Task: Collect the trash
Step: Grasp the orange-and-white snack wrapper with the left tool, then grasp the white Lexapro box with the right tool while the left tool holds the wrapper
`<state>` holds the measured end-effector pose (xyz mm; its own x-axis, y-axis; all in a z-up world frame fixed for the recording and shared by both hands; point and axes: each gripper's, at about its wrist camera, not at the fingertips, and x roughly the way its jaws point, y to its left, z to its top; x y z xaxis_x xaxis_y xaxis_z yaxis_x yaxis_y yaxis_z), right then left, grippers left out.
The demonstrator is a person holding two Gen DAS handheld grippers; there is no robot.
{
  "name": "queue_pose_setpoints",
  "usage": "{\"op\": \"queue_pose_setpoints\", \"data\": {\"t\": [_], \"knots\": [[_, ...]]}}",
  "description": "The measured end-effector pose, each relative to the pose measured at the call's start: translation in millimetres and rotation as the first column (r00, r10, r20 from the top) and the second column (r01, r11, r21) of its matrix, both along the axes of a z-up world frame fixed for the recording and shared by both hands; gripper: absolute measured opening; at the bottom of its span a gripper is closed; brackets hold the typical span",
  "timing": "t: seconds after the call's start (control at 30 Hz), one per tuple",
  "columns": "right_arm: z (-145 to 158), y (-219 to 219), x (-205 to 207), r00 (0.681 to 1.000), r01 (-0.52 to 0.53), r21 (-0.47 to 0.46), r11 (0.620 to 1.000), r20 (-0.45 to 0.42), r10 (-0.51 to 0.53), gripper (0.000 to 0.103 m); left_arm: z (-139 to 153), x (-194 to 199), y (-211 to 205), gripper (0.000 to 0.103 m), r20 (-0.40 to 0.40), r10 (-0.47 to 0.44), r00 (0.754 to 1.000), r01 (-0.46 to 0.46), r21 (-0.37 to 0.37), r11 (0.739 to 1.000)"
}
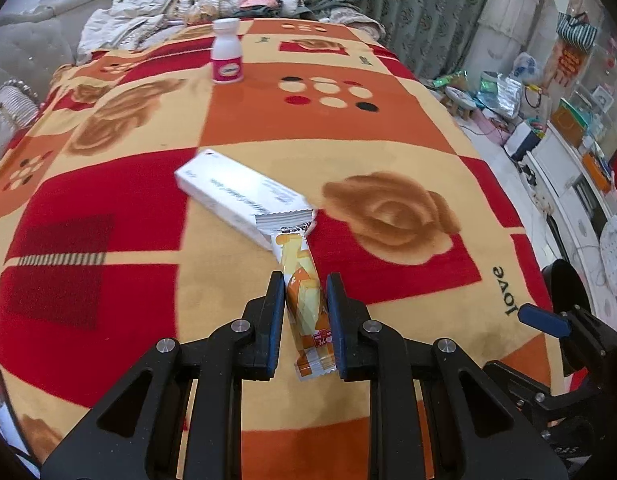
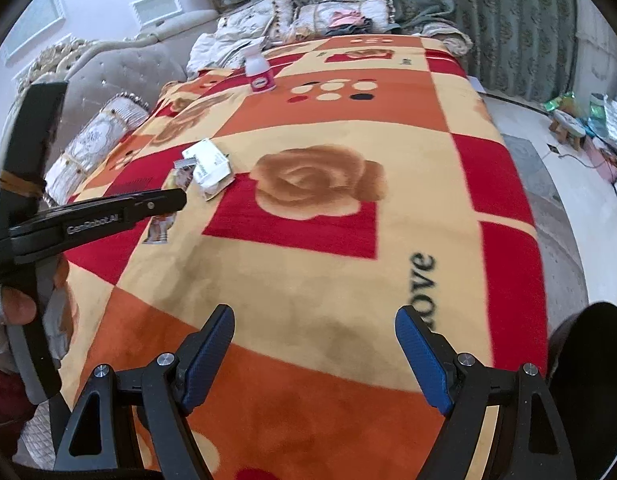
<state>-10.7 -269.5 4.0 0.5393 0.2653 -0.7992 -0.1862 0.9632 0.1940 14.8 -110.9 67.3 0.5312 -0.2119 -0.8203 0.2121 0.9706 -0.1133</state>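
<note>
The left gripper (image 1: pixel 306 312) has its jaws pinched on a long, narrow snack wrapper of crinkled orange-and-yellow foil (image 1: pixel 306 304), gripped around its middle so that its serrated silver top end points toward the flat white cardboard box (image 1: pixel 240 196), the landmark here, and seems to overlap or touch that box's near corner; whether the wrapper is fully clear of the bedding cannot be told. The box lies on a plush blanket patterned in red, orange and cream squares with brown roses (image 1: pixel 388 128), which covers the bed. Well beyond the box, toward the pillows, a small white plastic bottle with a pink label and white cap (image 1: pixel 227 52) stands upright. In the right wrist view a crumpled white packet (image 2: pixel 214 174) lies just beside the box, touching or nearly so. The right gripper (image 2: pixel 314 354) hovers over bare blanket, well on the near side of the box, its blue-padded fingers (image 2: pixel 422 364) spread wide with nothing between them. By my reading the collecting is at an early stage: one piece is secured, no bin or bag is clearly in view, and the box, the packet and perhaps the bottle remain to be gathered.
</note>
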Motion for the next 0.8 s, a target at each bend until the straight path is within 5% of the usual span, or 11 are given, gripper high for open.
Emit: {"op": "queue_pose_setpoints", "data": {"t": [0.8], "knots": [[-7,80,30,0.990,-0.140,-0.077,0.987,-0.010,0.140,0.082,0,-14,81,0.018,-0.021,0.128,0.992,-0.129,-0.091,0.987]]}}
